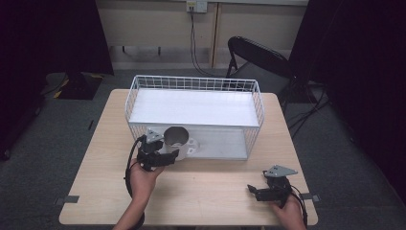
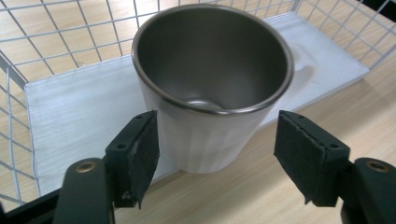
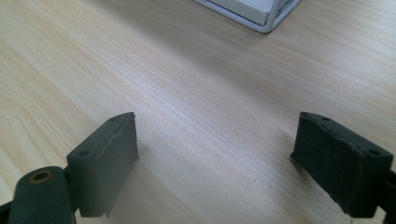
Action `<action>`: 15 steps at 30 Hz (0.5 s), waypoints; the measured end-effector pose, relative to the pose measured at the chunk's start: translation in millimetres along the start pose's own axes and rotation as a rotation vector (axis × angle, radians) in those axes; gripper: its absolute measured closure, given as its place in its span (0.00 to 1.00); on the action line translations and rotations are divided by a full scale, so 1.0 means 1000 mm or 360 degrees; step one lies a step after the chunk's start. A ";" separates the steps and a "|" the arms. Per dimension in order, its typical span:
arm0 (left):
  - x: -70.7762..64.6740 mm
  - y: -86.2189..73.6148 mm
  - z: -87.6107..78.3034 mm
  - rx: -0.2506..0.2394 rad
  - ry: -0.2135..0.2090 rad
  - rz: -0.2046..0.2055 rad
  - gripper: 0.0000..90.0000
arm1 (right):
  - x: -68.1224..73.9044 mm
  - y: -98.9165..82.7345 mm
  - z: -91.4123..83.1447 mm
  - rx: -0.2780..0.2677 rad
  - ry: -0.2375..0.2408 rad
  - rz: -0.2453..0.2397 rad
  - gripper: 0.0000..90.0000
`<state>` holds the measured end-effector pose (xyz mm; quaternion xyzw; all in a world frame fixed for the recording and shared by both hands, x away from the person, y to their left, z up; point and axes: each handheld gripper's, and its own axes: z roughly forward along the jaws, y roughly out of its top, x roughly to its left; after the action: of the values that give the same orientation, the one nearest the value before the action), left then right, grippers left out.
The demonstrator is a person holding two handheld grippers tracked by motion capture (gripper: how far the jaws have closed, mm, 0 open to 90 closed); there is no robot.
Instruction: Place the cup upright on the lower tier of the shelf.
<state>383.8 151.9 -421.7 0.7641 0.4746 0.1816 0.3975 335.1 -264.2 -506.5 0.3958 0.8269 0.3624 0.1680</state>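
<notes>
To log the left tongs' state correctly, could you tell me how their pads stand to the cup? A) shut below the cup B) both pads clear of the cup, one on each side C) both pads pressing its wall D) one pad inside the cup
B: in the left gripper view the left tongs straddle the cup, with gaps showing between both pads and its white wall.

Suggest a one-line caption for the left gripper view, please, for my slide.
Left claw open around a white steel-lined cup, pads clear, beside the wire basket.
</notes>
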 end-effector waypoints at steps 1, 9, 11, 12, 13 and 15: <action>0.001 -0.001 0.001 0.0004 0.0005 0.0005 0.37 | 0.000 0.000 0.000 0.0000 0.0000 0.0001 0.14; 0.000 -0.003 0.008 -0.0001 0.0040 -0.0021 0.46 | 0.000 0.000 0.000 0.0000 0.0000 0.0000 0.14; 0.001 -0.002 0.009 -0.0005 0.0048 -0.0028 0.48 | 0.000 0.000 0.000 0.0000 0.0000 0.0001 0.14; 0.001 -0.002 0.010 -0.0009 0.0052 -0.0035 0.49 | 0.000 0.000 0.000 0.0000 -0.0001 0.0001 0.14; 0.001 -0.002 0.010 -0.0009 0.0052 -0.0035 0.49 | 0.000 0.000 0.000 0.0000 -0.0001 0.0001 0.14; 0.000 -0.002 0.012 -0.0010 0.0060 -0.0042 0.51 | 0.000 0.000 0.000 0.0000 0.0000 0.0001 0.14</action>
<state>390.7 147.4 -430.5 0.7530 0.4913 0.1922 0.3932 335.1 -264.2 -506.5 0.3960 0.8268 0.3624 0.1680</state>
